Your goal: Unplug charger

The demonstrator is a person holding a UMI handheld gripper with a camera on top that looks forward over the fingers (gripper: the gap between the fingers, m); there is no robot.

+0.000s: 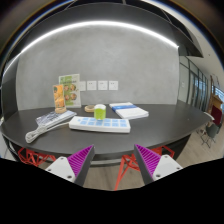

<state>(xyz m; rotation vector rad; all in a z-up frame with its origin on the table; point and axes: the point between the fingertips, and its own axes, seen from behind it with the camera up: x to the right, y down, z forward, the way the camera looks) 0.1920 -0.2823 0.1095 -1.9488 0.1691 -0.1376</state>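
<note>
A white power strip lies on the dark oval table, beyond my fingers. A green charger stands plugged into its top near the middle. My gripper is open and empty, held below the table's near edge, well short of the strip. The purple pads show on the inner faces of both fingers, set wide apart.
A bundle of white cable lies left of the strip. A white and blue box lies behind it to the right. A picture stand is at the back left. Red chairs stand under the table and another at the right.
</note>
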